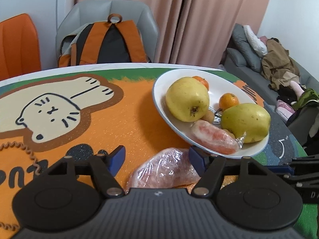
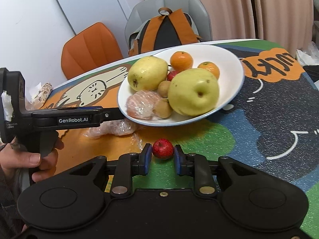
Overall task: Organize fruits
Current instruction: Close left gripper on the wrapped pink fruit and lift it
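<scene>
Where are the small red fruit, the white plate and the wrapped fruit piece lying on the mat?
small red fruit [image 2: 162, 148], right wrist view, its front face.
white plate [image 2: 229, 63], right wrist view, bare inner wall.
wrapped fruit piece [image 1: 161, 170], left wrist view, its plastic-covered top.

Left wrist view: low over table mat [image 1: 129, 107], angled down, facing chairs and curtain; plate [image 1: 159, 99] close, right of centre.
Right wrist view: same tilt, from further right; plate [image 2: 235, 69] near centre.
Shared: plate, mat, backpack [image 1: 107, 41].
</scene>
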A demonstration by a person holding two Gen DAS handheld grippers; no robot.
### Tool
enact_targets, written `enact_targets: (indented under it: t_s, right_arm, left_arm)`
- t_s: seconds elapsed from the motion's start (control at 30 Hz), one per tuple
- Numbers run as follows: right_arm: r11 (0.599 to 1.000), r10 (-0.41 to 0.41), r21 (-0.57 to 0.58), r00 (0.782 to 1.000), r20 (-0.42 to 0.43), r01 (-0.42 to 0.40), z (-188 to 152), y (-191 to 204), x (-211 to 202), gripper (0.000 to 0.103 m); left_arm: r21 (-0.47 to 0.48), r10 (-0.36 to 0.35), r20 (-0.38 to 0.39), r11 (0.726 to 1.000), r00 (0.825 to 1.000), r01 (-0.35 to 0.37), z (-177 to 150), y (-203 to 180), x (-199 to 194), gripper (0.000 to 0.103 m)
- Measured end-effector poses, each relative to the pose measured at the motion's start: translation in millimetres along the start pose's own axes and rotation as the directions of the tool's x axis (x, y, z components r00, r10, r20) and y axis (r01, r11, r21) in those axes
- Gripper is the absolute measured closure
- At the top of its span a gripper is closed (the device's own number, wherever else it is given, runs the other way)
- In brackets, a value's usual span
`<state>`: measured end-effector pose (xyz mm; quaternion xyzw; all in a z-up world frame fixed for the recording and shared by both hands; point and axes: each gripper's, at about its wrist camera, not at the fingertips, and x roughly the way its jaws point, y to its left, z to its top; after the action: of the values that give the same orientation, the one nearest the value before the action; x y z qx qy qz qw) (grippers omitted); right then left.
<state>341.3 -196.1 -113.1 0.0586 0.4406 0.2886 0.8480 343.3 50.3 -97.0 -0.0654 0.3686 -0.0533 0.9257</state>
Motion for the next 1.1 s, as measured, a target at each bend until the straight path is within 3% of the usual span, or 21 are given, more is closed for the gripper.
enact_targets:
  t_s: [0.13,0.3,0.47,0.7,1.1]
  right_arm:
    - [1.0,0.006,0.001,1.0,-0.003,-0.006,-1.6,0.4,1.1,0.08]
    - [1.0,0.017,0.0,1.0,-0.003,-0.017,-3.0,2.7,0.7,0.08]
    - [1.0,0.015,0.004,1.0,-0.003,-0.015,-5.0,2.4,0.1,0.08]
    - [1.0,0.012,-0.001,1.0,0.004,-0.012,-6.1,2.7,-4.0,0.08]
    - [1.0,-0.012,0.013,1.0,0.012,0.011,-4.0,-10.3,-10.8,0.08]
  left_arm:
    - [-0.019,-0.042,-0.013,0.999,0.999,0.041,-6.0,0.6,-4.1,0.048]
    - [0.007,-0.031,-0.019,0.999,0.999,0.031,-15.6,-6.1,-12.8,0.055]
    - [0.008,-0.023,-0.046,1.0,0.999,0.023,-22.4,-10.9,-20.0,0.068]
    - [0.092,0.028,-0.067,0.996,0.997,-0.021,-28.3,-31.0,-24.1,0.063]
    - [0.122,0.059,-0.055,0.991,0.997,-0.052,-19.5,-41.8,-6.7,0.061]
